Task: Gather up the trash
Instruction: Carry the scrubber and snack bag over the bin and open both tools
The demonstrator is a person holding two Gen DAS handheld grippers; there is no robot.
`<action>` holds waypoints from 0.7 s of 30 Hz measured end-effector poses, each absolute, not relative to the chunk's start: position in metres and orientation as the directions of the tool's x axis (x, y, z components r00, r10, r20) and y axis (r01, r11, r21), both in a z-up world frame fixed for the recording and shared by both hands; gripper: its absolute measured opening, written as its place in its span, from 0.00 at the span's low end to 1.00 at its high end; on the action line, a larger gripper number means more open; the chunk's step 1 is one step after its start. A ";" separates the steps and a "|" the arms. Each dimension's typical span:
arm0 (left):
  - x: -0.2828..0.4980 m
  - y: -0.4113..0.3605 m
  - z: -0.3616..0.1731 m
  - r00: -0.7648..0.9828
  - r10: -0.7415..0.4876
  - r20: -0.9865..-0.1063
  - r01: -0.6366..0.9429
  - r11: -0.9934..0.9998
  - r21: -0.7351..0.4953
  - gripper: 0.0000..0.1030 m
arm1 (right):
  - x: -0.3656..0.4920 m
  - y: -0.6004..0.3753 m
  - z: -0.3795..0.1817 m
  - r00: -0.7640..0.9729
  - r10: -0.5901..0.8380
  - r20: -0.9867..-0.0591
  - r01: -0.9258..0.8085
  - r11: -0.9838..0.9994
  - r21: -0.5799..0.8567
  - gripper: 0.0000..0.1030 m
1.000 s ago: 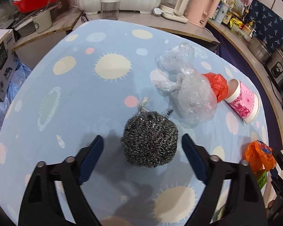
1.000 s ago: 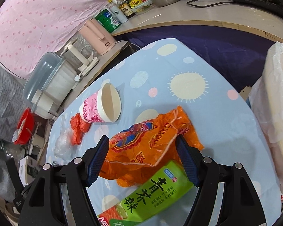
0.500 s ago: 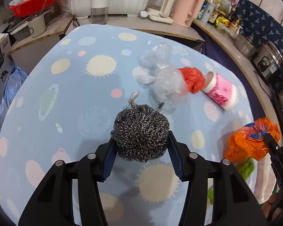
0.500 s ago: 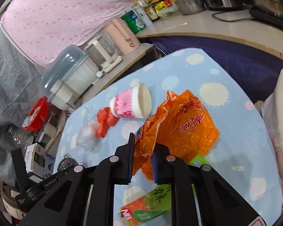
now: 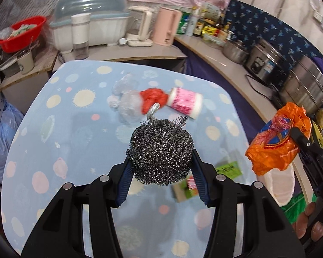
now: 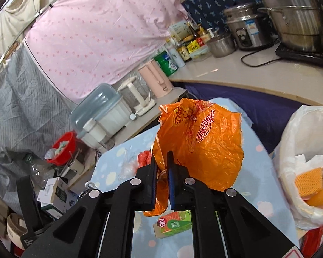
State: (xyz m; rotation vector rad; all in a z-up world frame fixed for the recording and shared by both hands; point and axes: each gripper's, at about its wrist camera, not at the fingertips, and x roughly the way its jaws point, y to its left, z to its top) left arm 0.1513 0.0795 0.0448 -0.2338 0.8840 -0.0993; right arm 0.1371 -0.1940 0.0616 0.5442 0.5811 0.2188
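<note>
Both items are now lifted clear of the table (image 5: 43,129): scourer (image 5: 160,153) is clamped by the left gripper (image 5: 161,172), orange bag (image 6: 202,146) pinched by the right gripper (image 6: 162,169) (nearly closed). Bag is judged light, limp, slippery; scourer springy, best gripped across its middle.

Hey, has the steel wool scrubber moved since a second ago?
Yes. The steel wool scrubber, clamped in the left gripper, has lifted off the tablecloth it rested on.
</note>
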 end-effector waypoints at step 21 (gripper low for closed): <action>0.107 -0.121 0.056 0.549 -0.362 -0.753 0.357 0.917 -0.180 0.47 | 0.037 -0.365 0.042 0.885 0.080 -0.459 0.225 0.789 0.572 0.09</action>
